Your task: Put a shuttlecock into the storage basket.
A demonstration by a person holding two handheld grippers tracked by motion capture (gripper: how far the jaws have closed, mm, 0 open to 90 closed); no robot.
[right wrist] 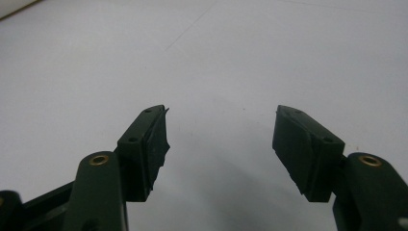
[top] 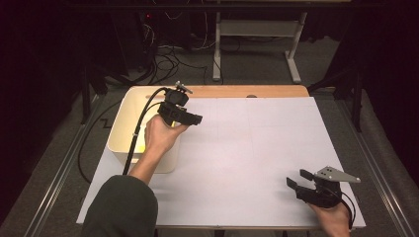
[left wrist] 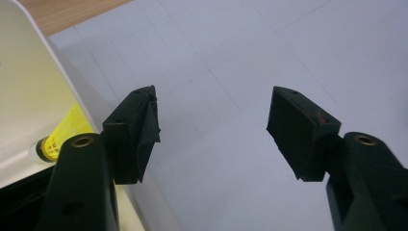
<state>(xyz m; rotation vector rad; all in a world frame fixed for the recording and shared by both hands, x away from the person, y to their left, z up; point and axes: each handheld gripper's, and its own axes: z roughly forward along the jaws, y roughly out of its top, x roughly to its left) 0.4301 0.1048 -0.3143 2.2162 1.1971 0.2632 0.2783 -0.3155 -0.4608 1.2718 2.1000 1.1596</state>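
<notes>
The yellow shuttlecock lies inside the cream bin, which sits at the table's ten o'clock corner; the left gripper view catches the shuttlecock's yellow skirt and pale cork end just behind the left jaw, while from the high view the person's left hand and arm cover that part of the bin and only a yellow glow shows beneath the hand. The left gripper hangs at the bin's three o'clock rim, jaws spread apart with nothing between them, pointing out over the white table sheet. Its black cable arcs over the bin and runs down along the forearm. The right gripper sits near the table's five o'clock corner, held in the right hand, jaws likewise parted and empty above bare sheet, as the right gripper view confirms. A grey three-cornered plate tops it. A strip of wooden tabletop shows at twelve o'clock, beyond the sheet.
</notes>
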